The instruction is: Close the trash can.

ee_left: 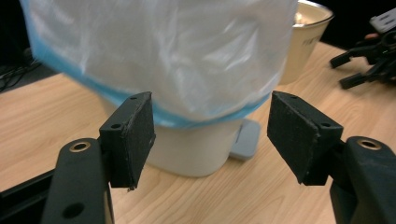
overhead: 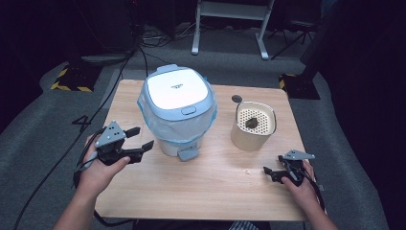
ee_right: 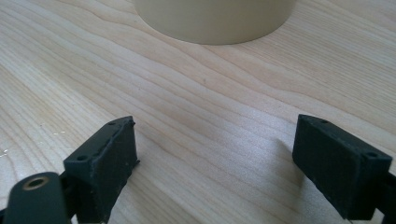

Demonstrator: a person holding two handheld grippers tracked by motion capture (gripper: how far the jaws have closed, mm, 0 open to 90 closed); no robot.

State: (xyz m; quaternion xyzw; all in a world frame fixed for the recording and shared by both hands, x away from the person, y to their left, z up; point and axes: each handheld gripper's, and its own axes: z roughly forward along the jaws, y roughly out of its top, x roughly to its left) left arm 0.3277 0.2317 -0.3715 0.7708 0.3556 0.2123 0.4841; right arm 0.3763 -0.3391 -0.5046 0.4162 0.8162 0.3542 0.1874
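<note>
Risk: left gripper (overhead: 143,138), fingers wide and empty, near bin (overhead: 178,108) mid-bench; could snag loose liner bag (ee_left: 187,56), tear it, tip bin. Right gripper (overhead: 268,172) wide, empty, resting before beige container (overhead: 253,125).

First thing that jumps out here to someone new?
The white pedal bin with its pale blue lid and blue-edged plastic liner, standing mid-table. Right of it stands a beige cylindrical container with a perforated insert and a dark lump on top. The left gripper points open-jawed at the bin, while the right gripper sits open, low at the wooden table's near right corner.
</note>
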